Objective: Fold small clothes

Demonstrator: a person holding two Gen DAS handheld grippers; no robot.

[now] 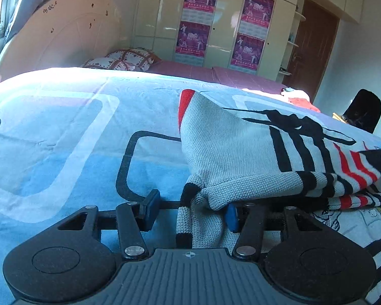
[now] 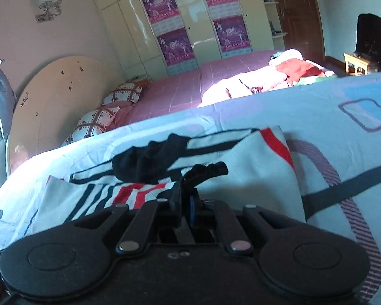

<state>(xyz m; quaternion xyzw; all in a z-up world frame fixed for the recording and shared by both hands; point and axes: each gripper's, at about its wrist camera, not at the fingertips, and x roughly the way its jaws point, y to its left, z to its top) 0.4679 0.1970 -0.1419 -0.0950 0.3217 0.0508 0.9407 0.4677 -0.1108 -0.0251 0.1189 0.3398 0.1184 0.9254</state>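
Sweater [image 1: 231, 142] lies bunched on the bed [image 1: 63, 132]; left gripper [image 1: 190, 209] fingers apart around its cuff, right gripper [image 2: 186, 203] clamped on its black trim.

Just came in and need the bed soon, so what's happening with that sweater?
A person is folding a small knit sweater on the blue patterned bedspread, with a handheld gripper in each hand. The left gripper is open around the grey sleeve cuff. The right gripper is shut on a black edge of the sweater. The fold isn't finished yet.
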